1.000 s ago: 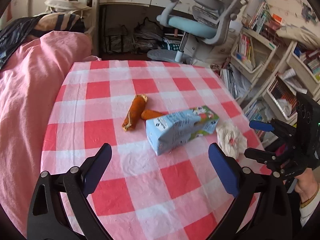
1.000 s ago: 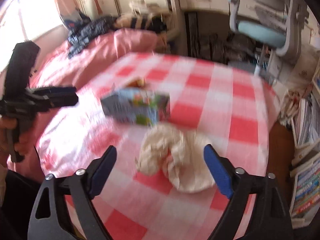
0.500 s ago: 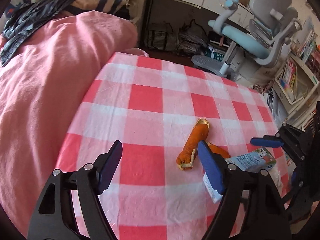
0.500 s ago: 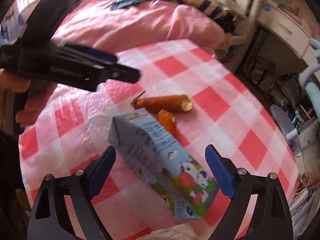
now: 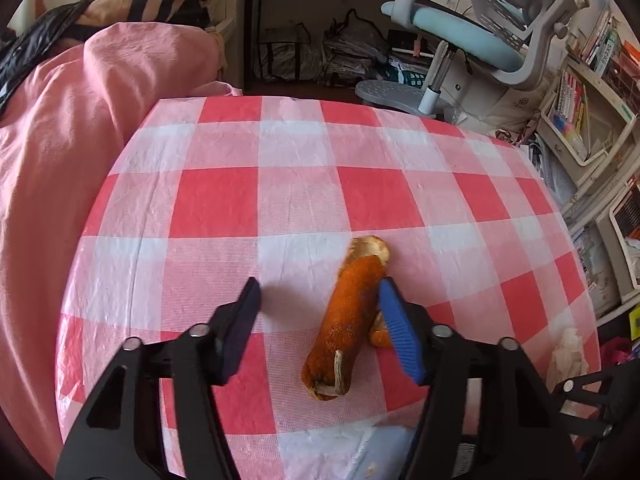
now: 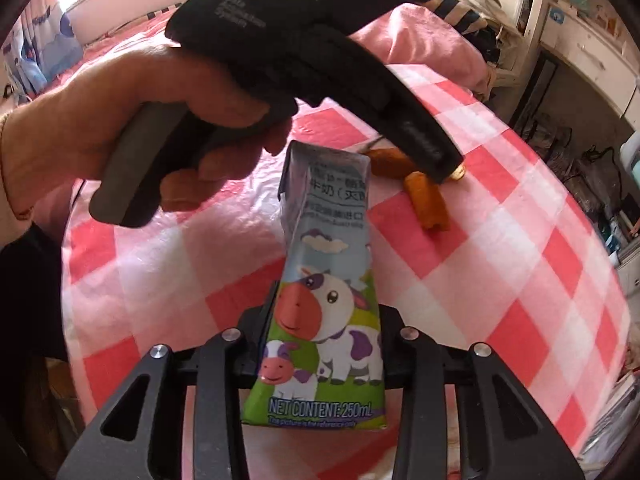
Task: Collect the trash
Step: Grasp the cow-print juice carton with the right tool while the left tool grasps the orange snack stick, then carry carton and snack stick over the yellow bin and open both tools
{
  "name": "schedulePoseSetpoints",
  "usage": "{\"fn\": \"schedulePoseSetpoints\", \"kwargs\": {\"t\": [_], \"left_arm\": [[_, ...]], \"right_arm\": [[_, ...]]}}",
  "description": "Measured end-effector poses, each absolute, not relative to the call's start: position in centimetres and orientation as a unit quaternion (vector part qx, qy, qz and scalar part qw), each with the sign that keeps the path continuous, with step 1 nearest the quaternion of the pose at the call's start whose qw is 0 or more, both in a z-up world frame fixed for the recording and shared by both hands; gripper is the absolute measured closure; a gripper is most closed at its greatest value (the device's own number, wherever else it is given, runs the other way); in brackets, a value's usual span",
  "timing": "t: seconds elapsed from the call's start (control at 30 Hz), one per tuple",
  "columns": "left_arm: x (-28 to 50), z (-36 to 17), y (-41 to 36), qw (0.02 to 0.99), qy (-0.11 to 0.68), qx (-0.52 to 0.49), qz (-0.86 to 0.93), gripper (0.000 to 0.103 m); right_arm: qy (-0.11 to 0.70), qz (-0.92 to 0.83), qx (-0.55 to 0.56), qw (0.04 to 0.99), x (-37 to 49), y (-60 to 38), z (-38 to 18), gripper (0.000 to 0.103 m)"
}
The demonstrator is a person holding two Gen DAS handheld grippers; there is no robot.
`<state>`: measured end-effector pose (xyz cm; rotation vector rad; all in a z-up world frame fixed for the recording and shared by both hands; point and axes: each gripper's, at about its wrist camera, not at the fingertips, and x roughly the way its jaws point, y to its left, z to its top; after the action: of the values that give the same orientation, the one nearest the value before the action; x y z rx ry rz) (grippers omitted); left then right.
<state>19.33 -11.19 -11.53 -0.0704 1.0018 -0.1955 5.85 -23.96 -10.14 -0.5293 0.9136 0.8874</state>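
Note:
On the red-and-white checked tablecloth (image 5: 280,184) lies a long orange carrot piece (image 5: 348,312), between the fingers of my left gripper (image 5: 320,320). Its jaws are closing: the right pad (image 5: 396,332) touches the carrot, the left pad (image 5: 244,316) stands apart. A shorter carrot piece (image 5: 380,334) peeks out behind the right pad. My right gripper (image 6: 324,312) is closing on a milk carton (image 6: 324,240) printed with cows; both fingers lie against its sides, pads hidden. Beyond the carton are the short carrot piece (image 6: 428,204) and a hand (image 6: 100,112) holding the left gripper.
A crumpled tissue (image 5: 568,356) lies near the table's right edge. A pink duvet (image 5: 60,160) borders the table on the left. A blue-grey office chair (image 5: 480,40) and book shelves (image 5: 580,128) stand beyond the far and right edges.
The left gripper came down over the long carrot piece and narrowed around it. The right gripper swung from the tissue to the milk carton, rolled, and closed onto it.

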Motion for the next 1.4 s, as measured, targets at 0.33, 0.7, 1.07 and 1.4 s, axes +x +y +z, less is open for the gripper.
{"fn": "schedulePoseSetpoints", "kwargs": {"t": [0.33, 0.7, 1.07, 1.4], "left_arm": [[17.4, -9.9, -8.9, 0.874, 0.474, -0.059, -0.083, 0.086], [9.9, -6.1, -4.6, 0.894, 0.438, -0.088, -0.043, 0.086], [-1.8, -4.3, -6.2, 0.908, 0.413, -0.06, -0.038, 0.086], [-8.4, -5.1, -8.5, 0.908, 0.415, -0.027, -0.042, 0.086]], "right_arm": [[0.406, 0.384, -0.244, 0.793, 5.3, -23.1, -9.6, 0.068], [0.375, 0.387, -0.087, 0.838, 2.2, -26.6, -4.7, 0.068], [0.351, 0.397, -0.01, 0.848, -7.2, -27.4, -3.5, 0.068], [0.384, 0.392, -0.018, 0.836, -13.6, -27.9, -5.6, 0.068]]}}
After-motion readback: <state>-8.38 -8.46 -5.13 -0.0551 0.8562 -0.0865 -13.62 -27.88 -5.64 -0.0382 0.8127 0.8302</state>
